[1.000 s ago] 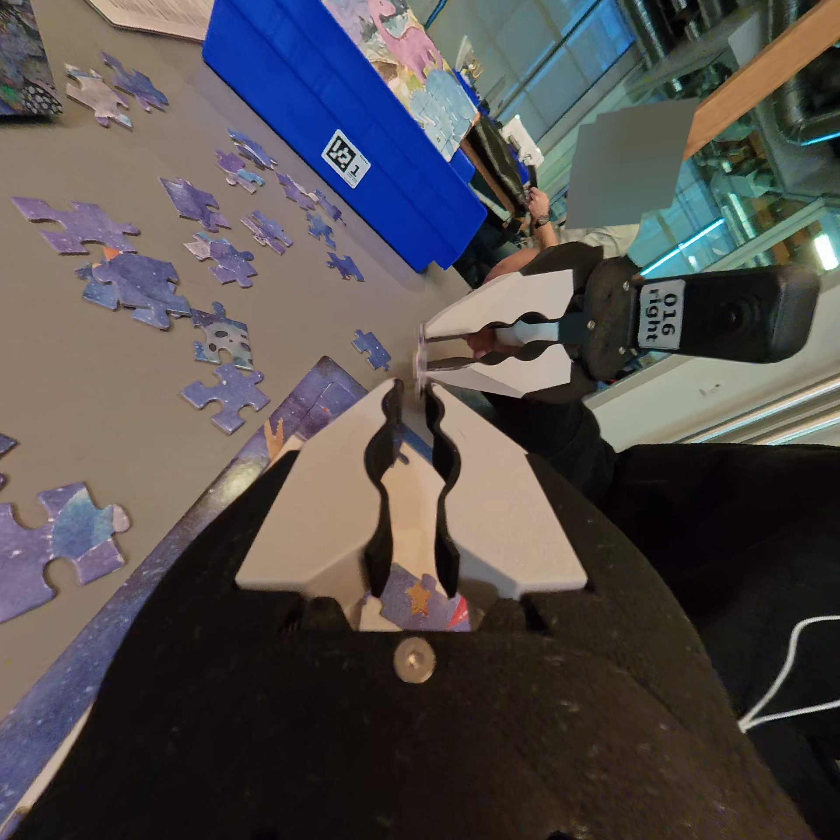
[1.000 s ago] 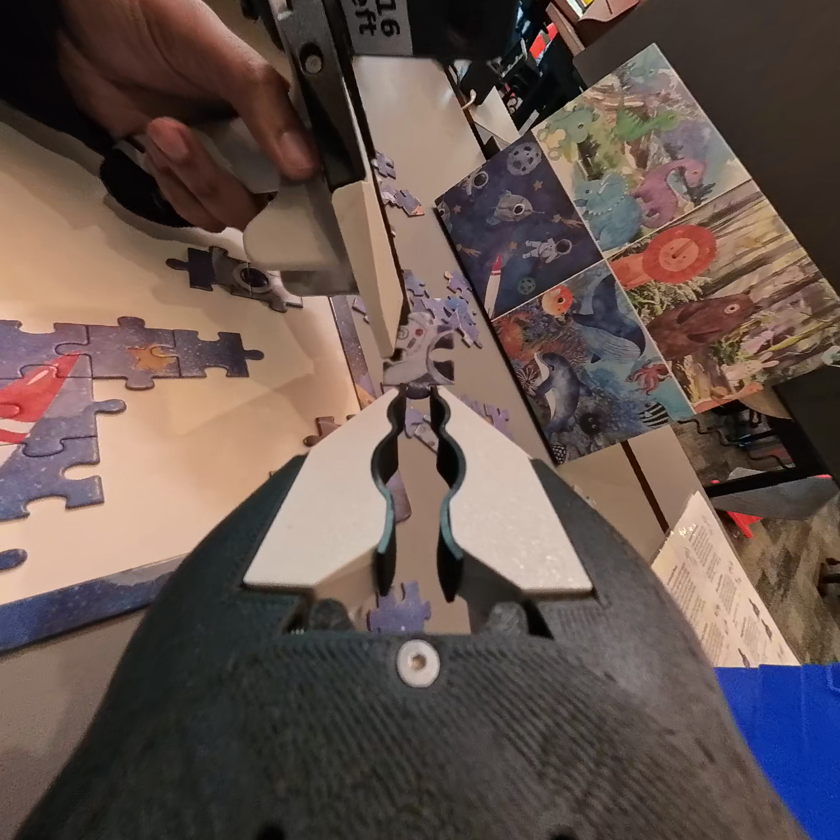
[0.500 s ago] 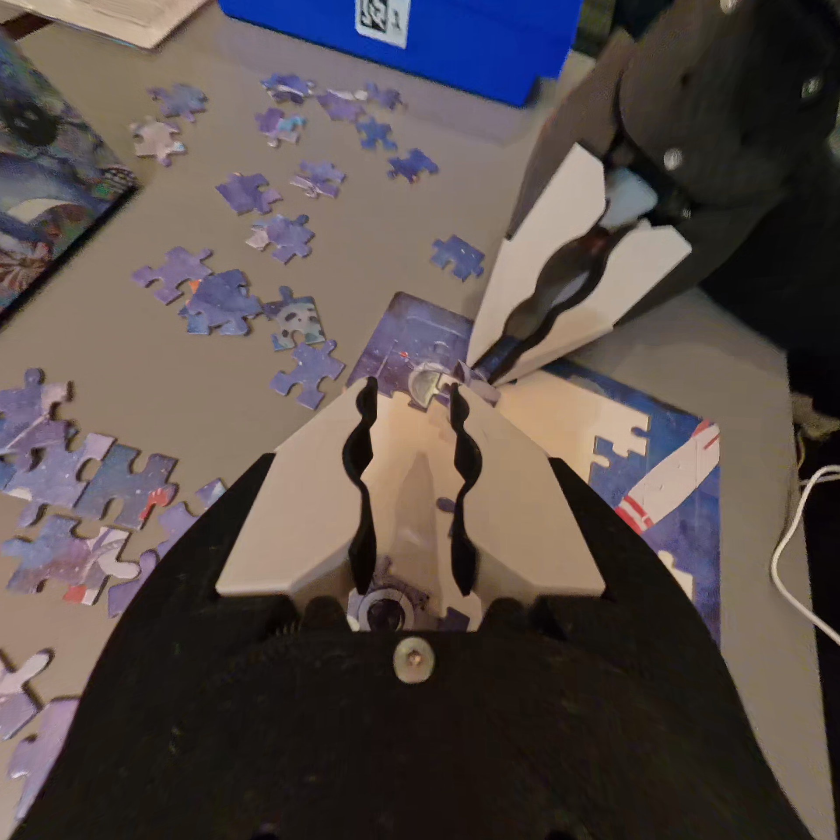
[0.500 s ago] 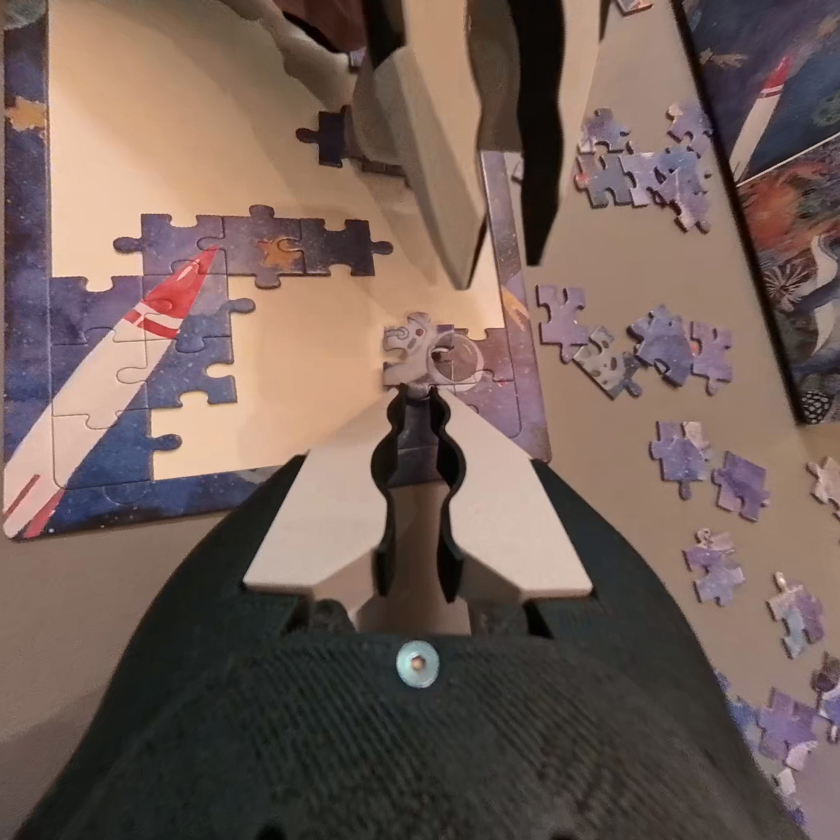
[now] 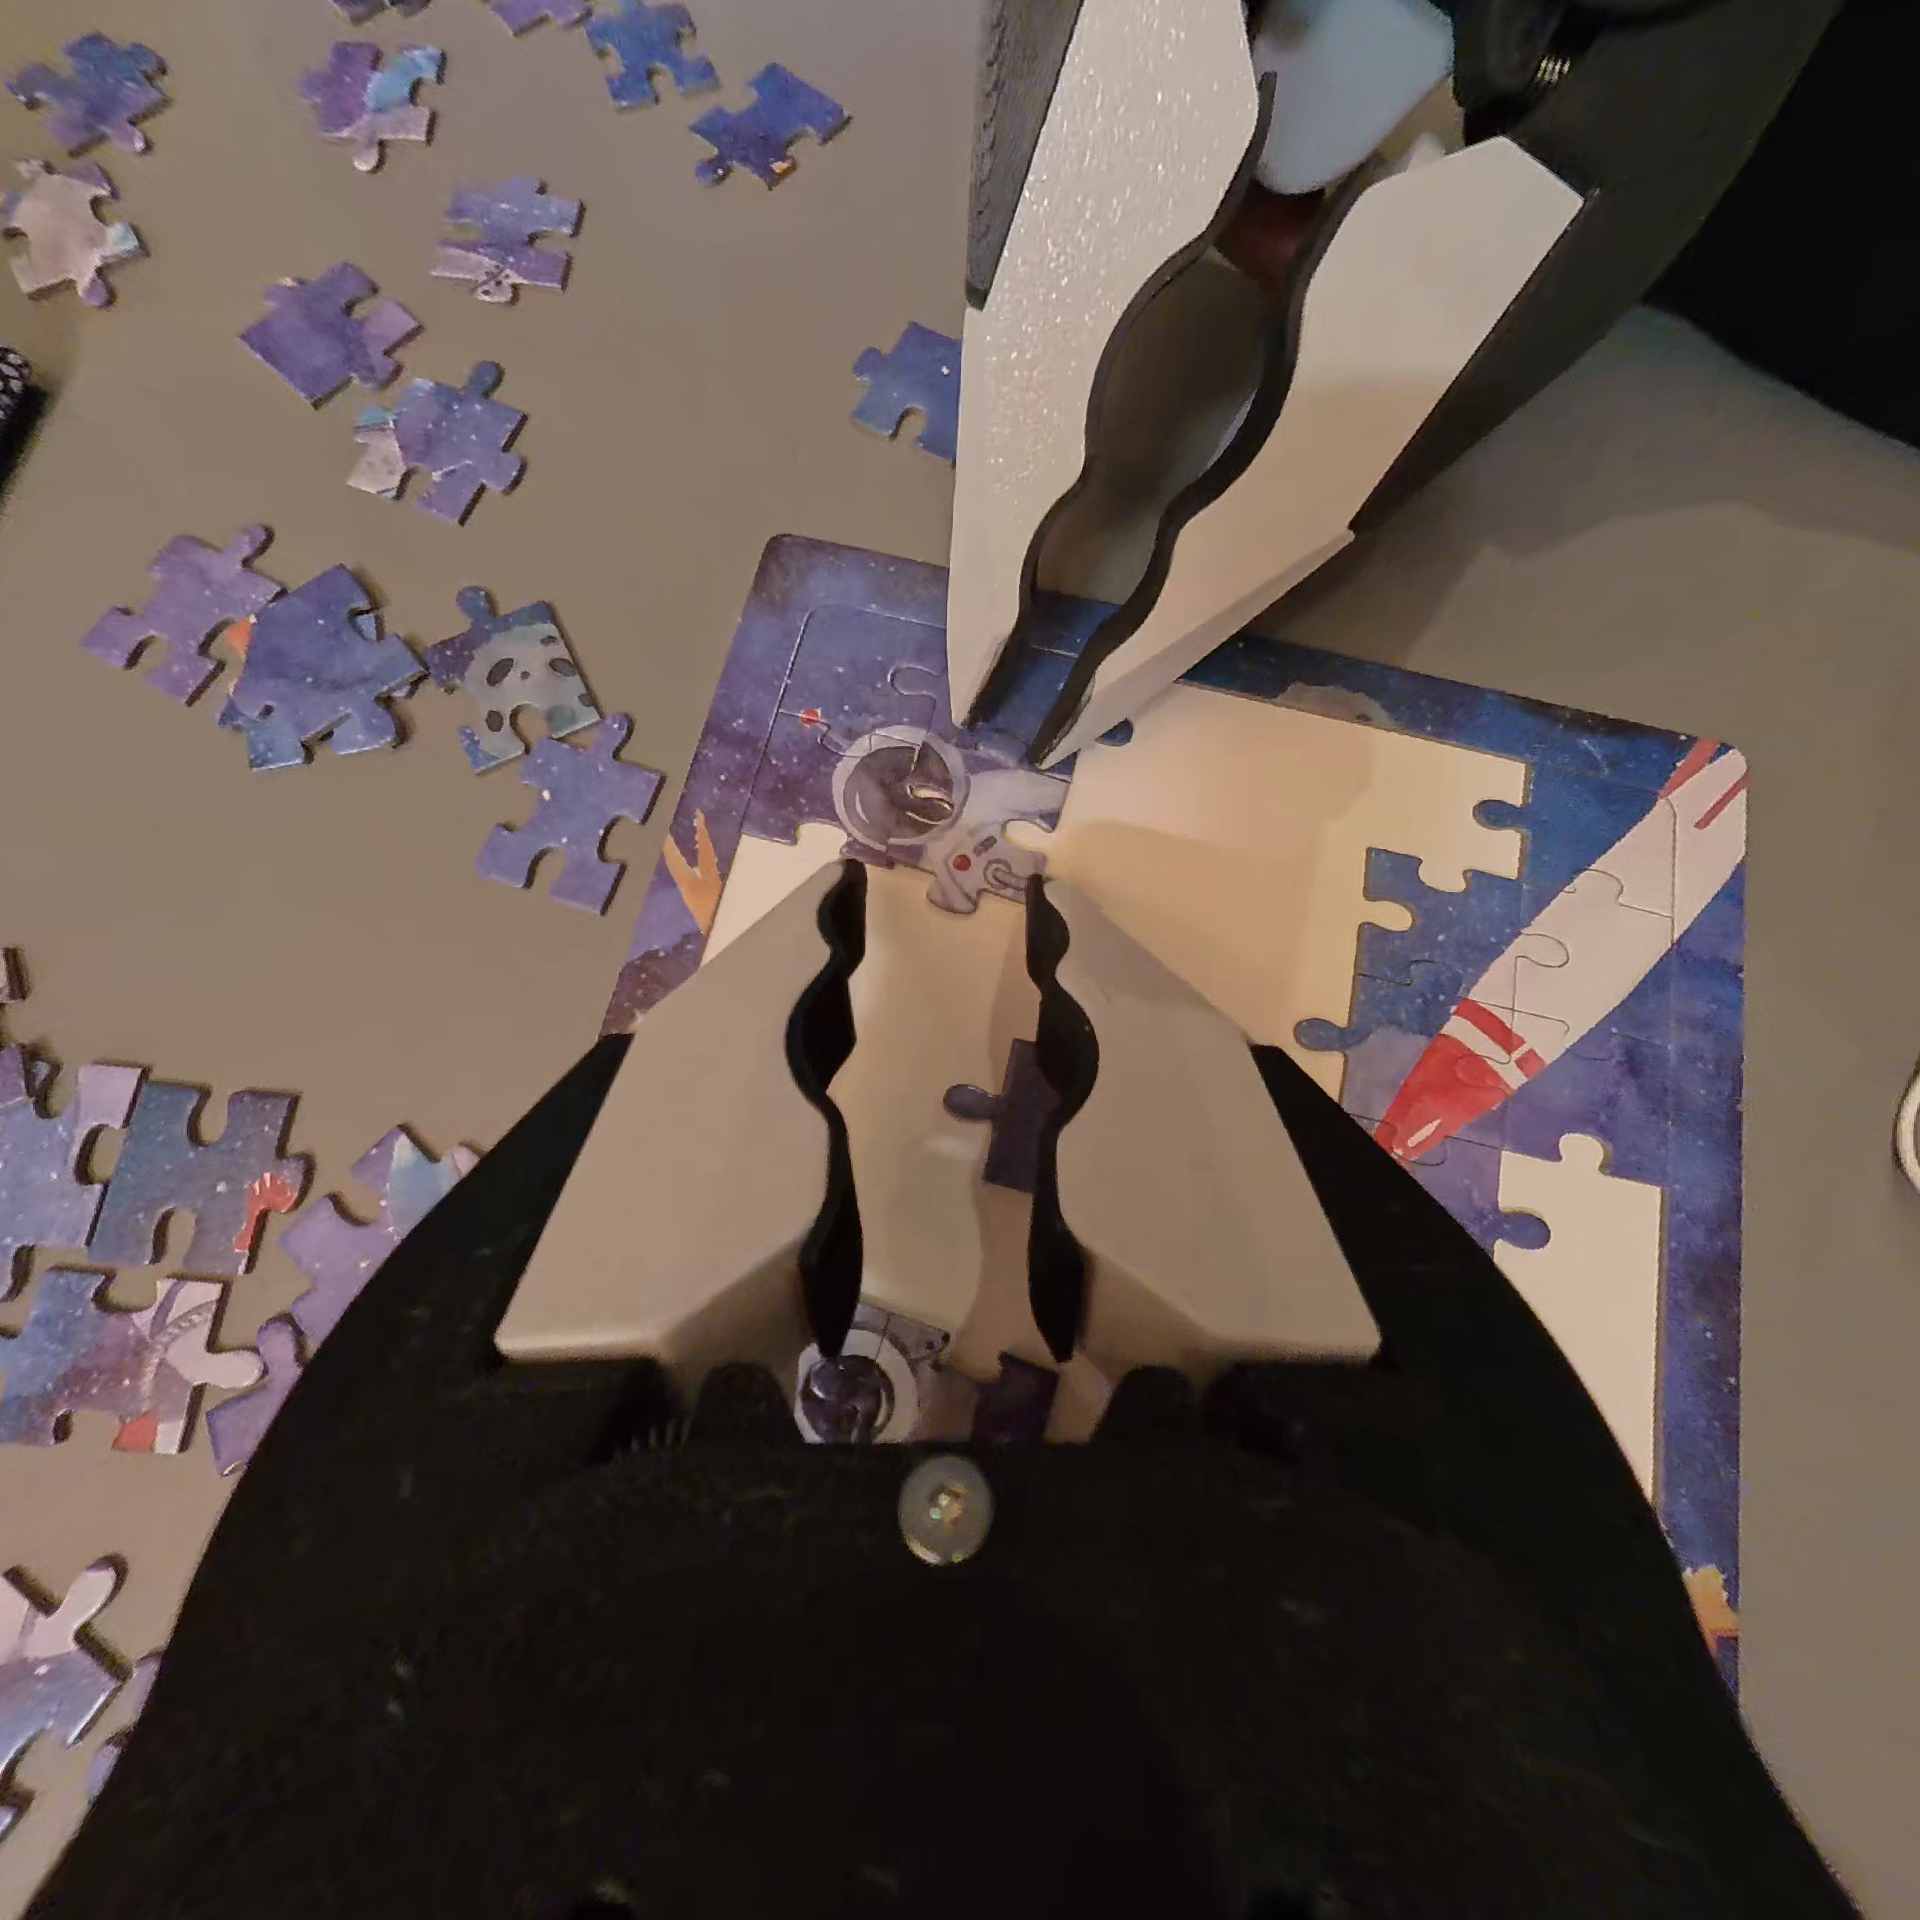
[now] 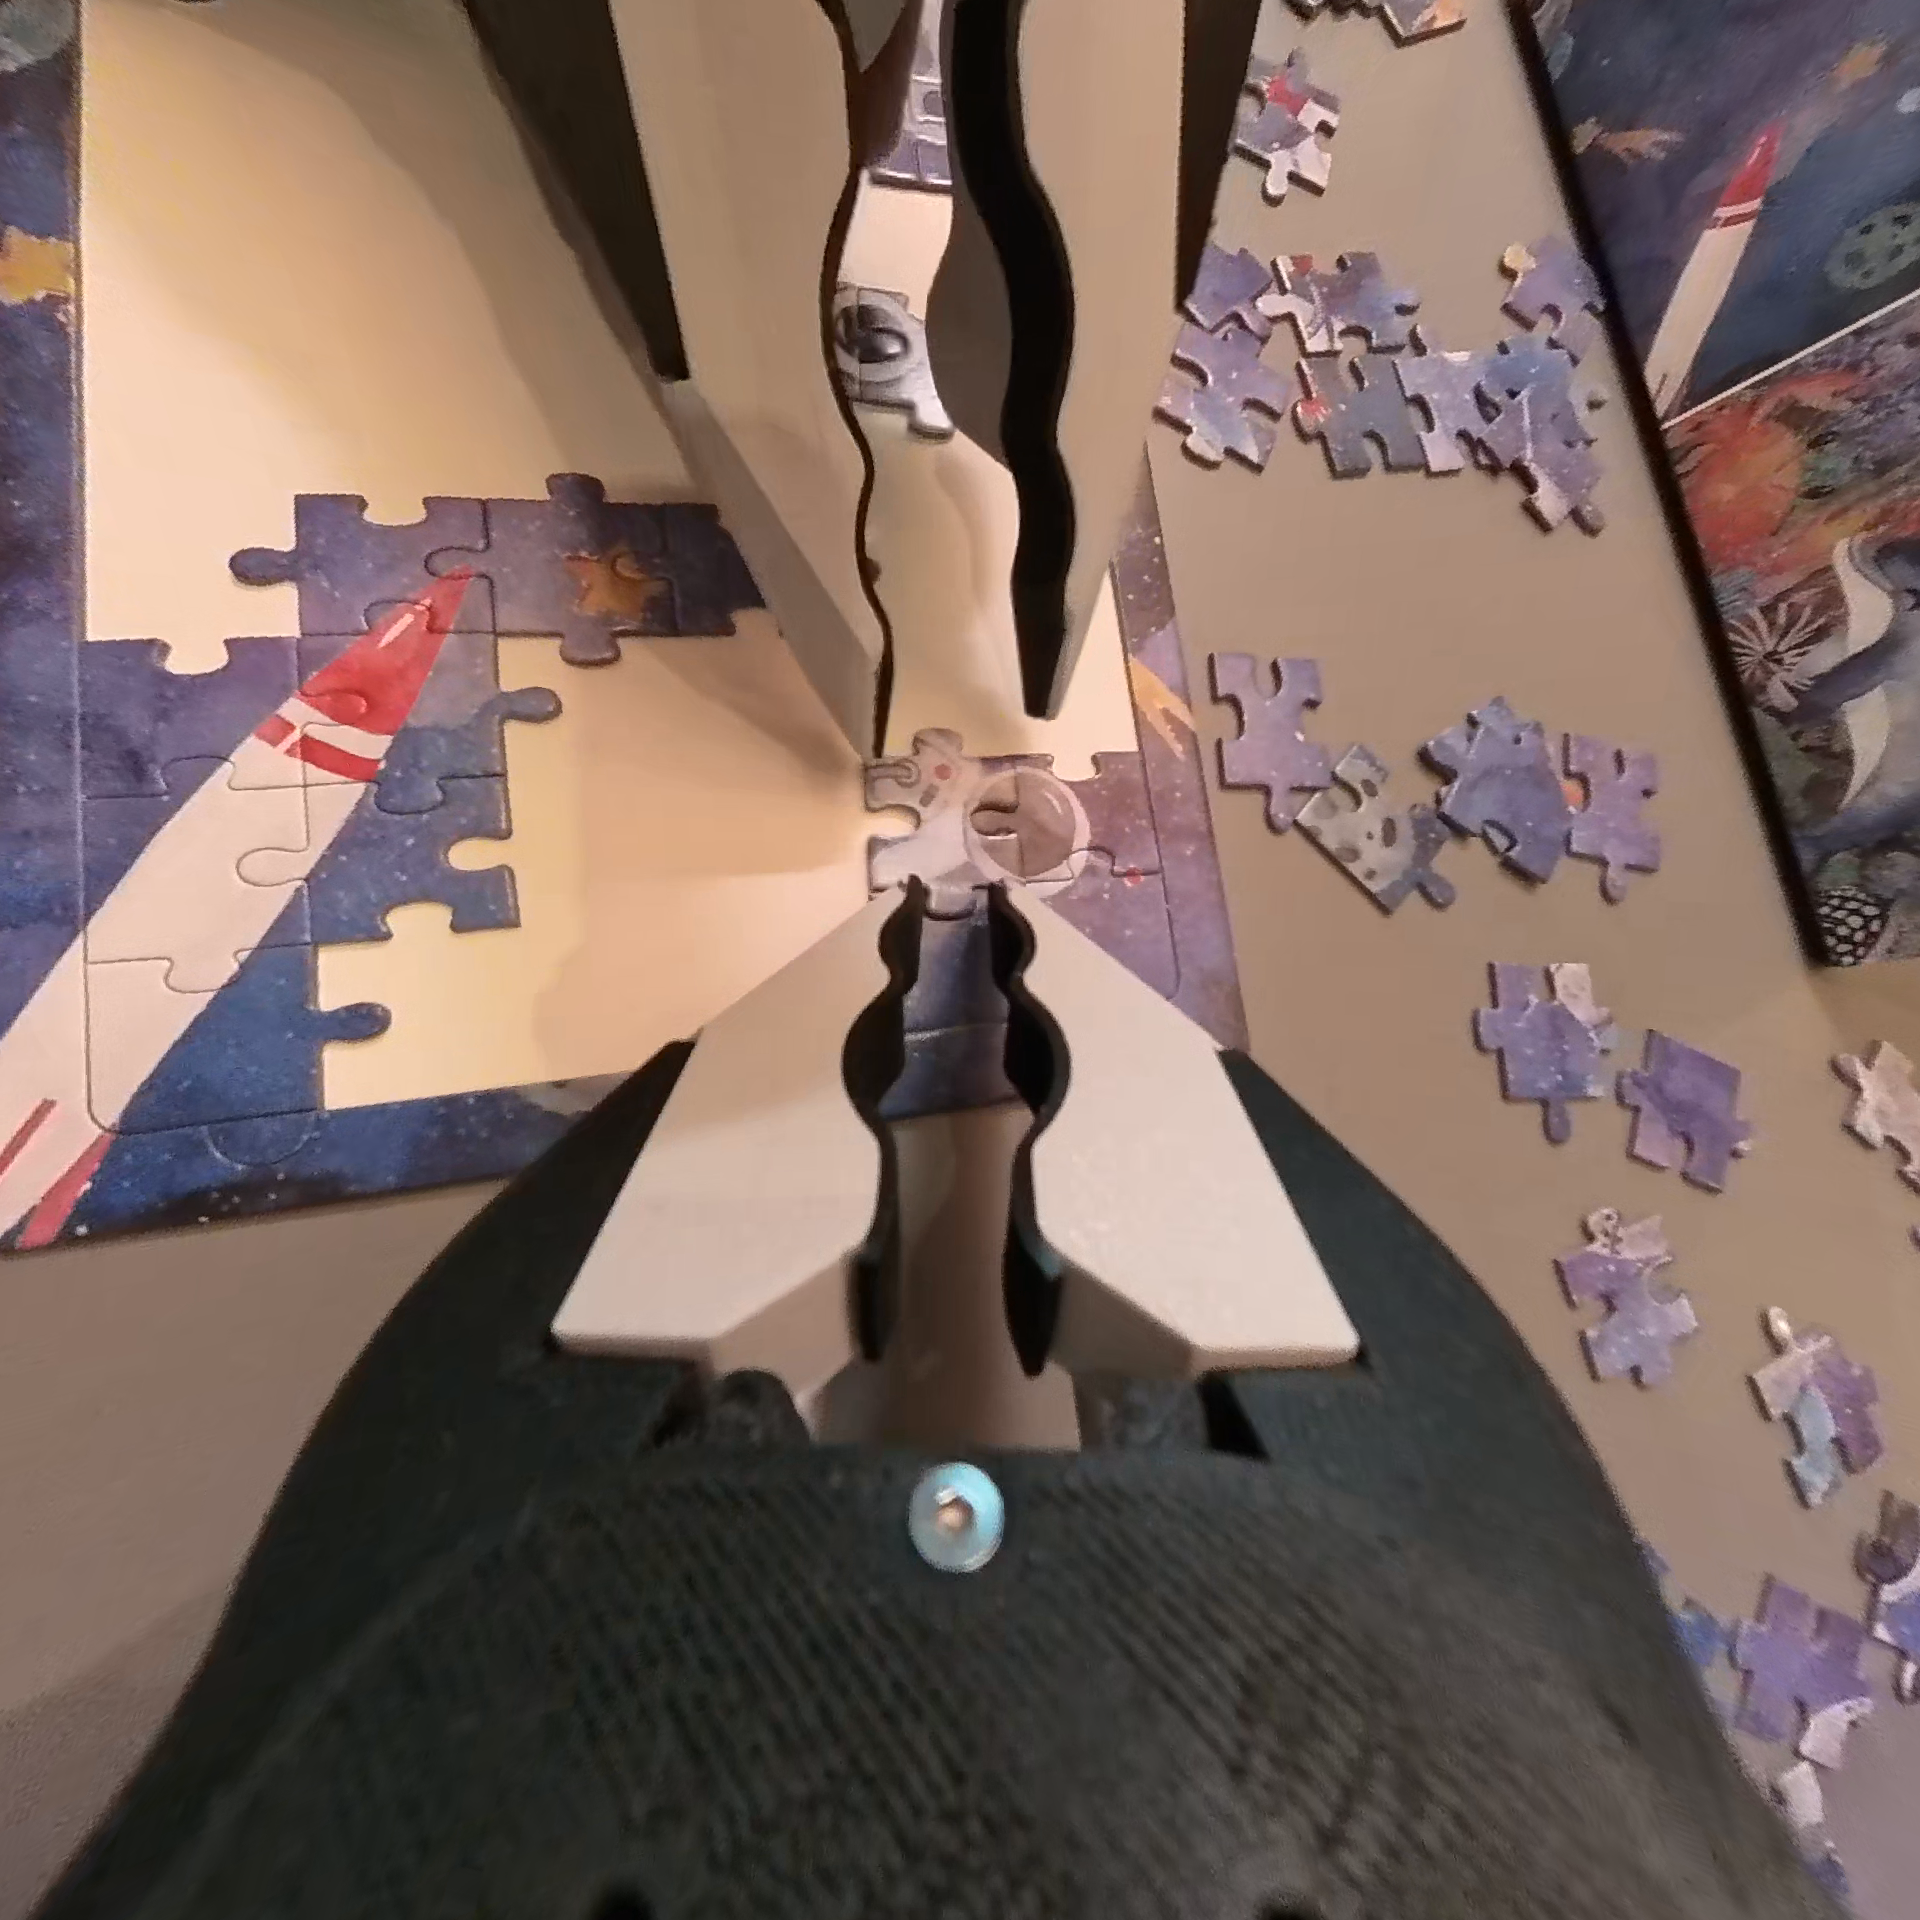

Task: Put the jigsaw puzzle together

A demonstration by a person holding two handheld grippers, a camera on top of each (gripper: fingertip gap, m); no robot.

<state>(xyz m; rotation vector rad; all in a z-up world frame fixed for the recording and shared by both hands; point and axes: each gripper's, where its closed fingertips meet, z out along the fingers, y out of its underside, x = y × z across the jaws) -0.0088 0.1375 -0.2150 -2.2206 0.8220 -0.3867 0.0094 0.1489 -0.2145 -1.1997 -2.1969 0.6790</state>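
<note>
A grey astronaut-body puzzle piece [image 5: 977, 847] lies flat in the puzzle tray [image 5: 1704, 1143], joined to the helmet piece [image 5: 894, 779] at the tray's corner. It also shows in the right wrist view [image 6: 920, 800]. My left gripper [image 5: 940, 878] is open and empty, its tips at the piece's near edge. My right gripper [image 6: 953, 888] stands slightly open with its tips on either side of the piece's tab, not pinching it. The right gripper [image 5: 1013, 736] comes in from the top of the left wrist view. The left gripper [image 6: 961, 717] hangs from the top of the right wrist view.
A finished rocket section [image 5: 1558, 987] fills the tray's far side, with bare cream bottom between. A dark blue piece [image 5: 1013, 1122] lies in the tray under my left fingers. Several loose purple pieces [image 5: 571, 821] lie on the grey table. A picture sheet [image 6: 1787, 416] lies at the right. My two grippers' fingertips are within a few centimetres of each other. About 10 cm separates my left fingertips from the finished rocket section [image 5: 1558, 987].
Both grippers came down from mid-air over the tray. My left gripper opened. The astronaut piece, held by my right gripper before, now lies in the tray, and the right jaws have widened slightly.
</note>
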